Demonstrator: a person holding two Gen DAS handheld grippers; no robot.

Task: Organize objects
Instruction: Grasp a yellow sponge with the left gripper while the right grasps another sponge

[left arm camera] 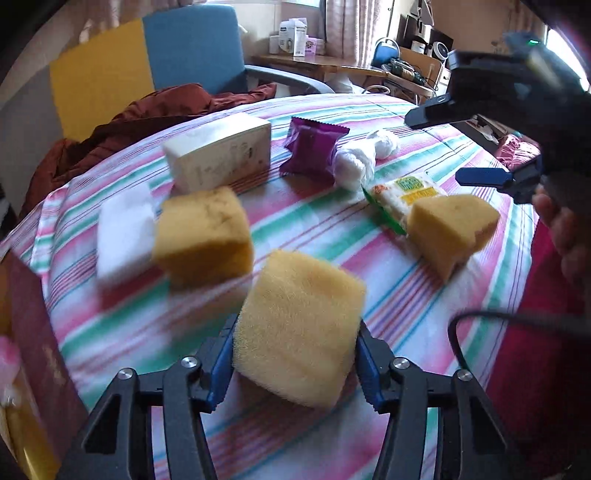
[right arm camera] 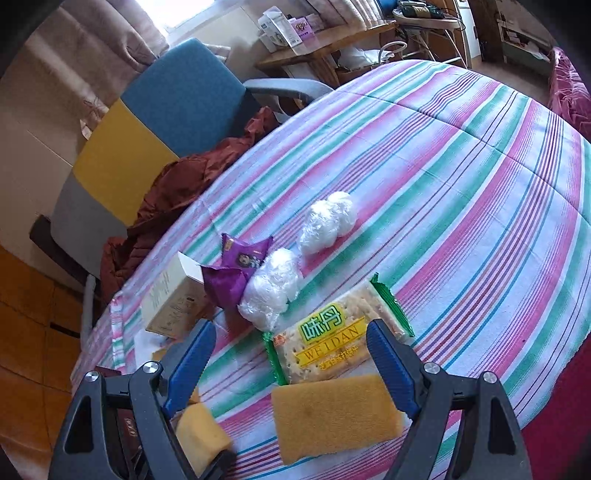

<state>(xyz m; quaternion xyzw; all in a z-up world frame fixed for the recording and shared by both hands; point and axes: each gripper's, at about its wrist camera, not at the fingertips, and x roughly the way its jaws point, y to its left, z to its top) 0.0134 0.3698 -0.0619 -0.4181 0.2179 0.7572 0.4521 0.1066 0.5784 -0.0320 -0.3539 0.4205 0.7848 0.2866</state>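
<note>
left gripper (left arm camera: 295, 354) being clamped on near sponge (left arm camera: 299, 328), for sorting | right gripper (right arm camera: 291, 354) being held wide, empty, over far sponge (right arm camera: 332, 417), pickup likely

Daylit room: blue-and-yellow chair (right arm camera: 173, 110), wooden desk (right arm camera: 317, 44), curtains (left arm camera: 347, 26).

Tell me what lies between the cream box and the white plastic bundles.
The purple snack packet, touching the nearer white plastic bundle and overlapping the cream box. Right wrist view shows it clearest.
</note>
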